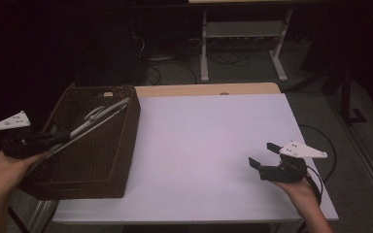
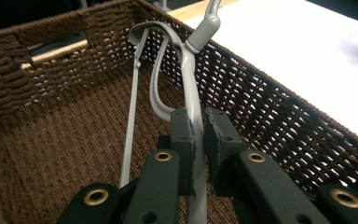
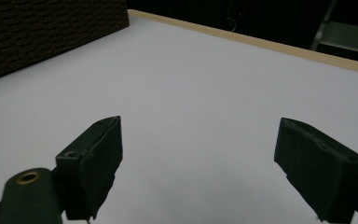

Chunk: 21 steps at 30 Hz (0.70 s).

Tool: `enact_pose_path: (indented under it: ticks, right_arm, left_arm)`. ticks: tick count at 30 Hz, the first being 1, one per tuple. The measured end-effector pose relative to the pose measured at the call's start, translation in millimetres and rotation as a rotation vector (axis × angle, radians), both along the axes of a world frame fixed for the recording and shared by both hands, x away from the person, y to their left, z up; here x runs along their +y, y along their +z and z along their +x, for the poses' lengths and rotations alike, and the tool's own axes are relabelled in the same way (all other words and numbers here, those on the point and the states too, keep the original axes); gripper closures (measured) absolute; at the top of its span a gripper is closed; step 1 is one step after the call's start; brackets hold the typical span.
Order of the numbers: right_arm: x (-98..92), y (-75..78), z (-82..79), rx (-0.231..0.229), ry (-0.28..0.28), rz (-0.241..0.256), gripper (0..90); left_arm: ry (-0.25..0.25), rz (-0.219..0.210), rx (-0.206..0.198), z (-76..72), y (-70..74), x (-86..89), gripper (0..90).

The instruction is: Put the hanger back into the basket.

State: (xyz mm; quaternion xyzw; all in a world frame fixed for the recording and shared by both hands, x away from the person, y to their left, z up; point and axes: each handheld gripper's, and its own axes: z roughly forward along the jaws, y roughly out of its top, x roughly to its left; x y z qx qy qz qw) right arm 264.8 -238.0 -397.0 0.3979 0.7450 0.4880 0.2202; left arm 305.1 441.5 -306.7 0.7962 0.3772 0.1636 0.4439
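**Figure: One hanger, one basket, two grippers**

I count one grey plastic clothes hanger (image 2: 186,70), one dark brown woven wicker basket (image 1: 121,160), one white-topped table (image 1: 209,145) and two black two-jaw grippers.

Left gripper (image 1: 60,137): I hold it at the basket's near left corner, reaching in over the rim. Its jaws are closed almost together, clamped on one slim arm of the hanger; in the left gripper view the grey bar runs up between the two pads (image 2: 184,140). The hanger lies slantwise inside the basket, its hook end resting by the basket's far right wall, and its thin lower bar passes left of the jaws, toward the basket floor.

Right gripper (image 1: 264,154): I hold it well apart from the basket, to its right, above the bare white table top. Its jaws stand wide apart, and in the right gripper view the pads (image 3: 95,158) grip nothing and touch nothing; the basket's side wall shows beyond them at upper left.
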Motion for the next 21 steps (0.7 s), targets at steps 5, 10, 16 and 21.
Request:
enact_pose_path:
  ticks: [5,10,16,21]
  right_arm:
    - [0.2,0.3,-0.7,0.002,-0.002,0.002,14.5]
    - [-0.1,0.7,-1.2,-0.004,-0.001,0.002,14.6]
    - [0.5,1.2,-1.3,-0.008,-0.001,-0.001,14.5]
    - [2.2,2.6,-2.3,-0.009,0.006,0.001,14.5]
  left_arm:
    - [0.010,0.011,0.009,5.3,-4.7,-2.1,82.4]
    - [0.015,-0.010,-0.009,6.4,-8.8,-0.6,73.9]
    - [0.020,-0.051,-0.025,5.1,-4.5,-2.8,57.8]
    - [0.012,-0.094,-0.046,2.6,0.7,-12.4,43.4]
